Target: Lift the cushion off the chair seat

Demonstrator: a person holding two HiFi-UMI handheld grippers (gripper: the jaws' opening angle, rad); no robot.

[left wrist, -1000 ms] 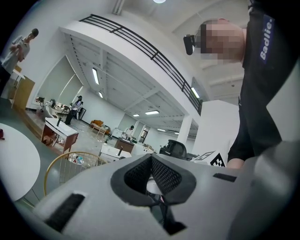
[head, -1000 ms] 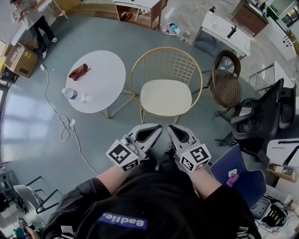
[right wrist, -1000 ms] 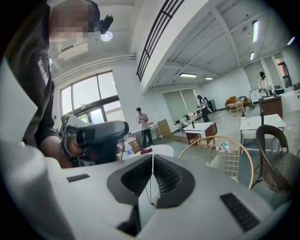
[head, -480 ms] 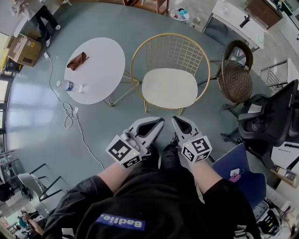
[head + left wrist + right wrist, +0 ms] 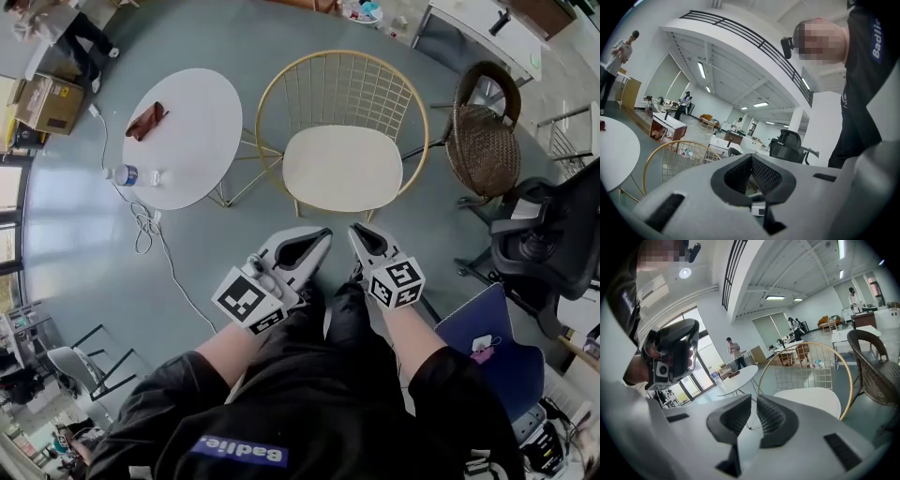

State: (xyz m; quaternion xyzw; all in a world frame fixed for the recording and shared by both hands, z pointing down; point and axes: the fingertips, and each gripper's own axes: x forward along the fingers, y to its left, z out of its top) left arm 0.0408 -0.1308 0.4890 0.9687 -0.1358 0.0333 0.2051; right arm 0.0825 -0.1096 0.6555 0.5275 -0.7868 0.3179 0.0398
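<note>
Grey floor [image 5: 202,253] is all around me in a big, bright room. Right in front of me stands a gold wire chair [image 5: 339,86] with a round back. The cushion [image 5: 342,169] is cream and lies flat on the chair seat. Nothing is touching it.

I hold my left gripper [image 5: 322,233] low in front of my body. It points at the front of the chair, a bit to the left. Its two jaws are pressed together at the tips, and nothing is between them. My right gripper [image 5: 356,231] is just beside it and points at the chair too. Its jaws are pressed together as well, with only a thin slit between the dark pads, and it pinches nothing. Both grippers are near the front edge of the seat but apart from the cushion. Each one has a cube with black and white squares on it.

To the left of the chair is a round white bench [image 5: 202,150]. A water bottle [image 5: 122,174] lies near its edge, and a small brown thing [image 5: 147,121] lies farther back on it. A white cable [image 5: 150,230] runs across the floor by the bench. To the right of the gold chair stands a dark woven chair [image 5: 486,141], and a black office chair [image 5: 553,239] is nearer to me.
</note>
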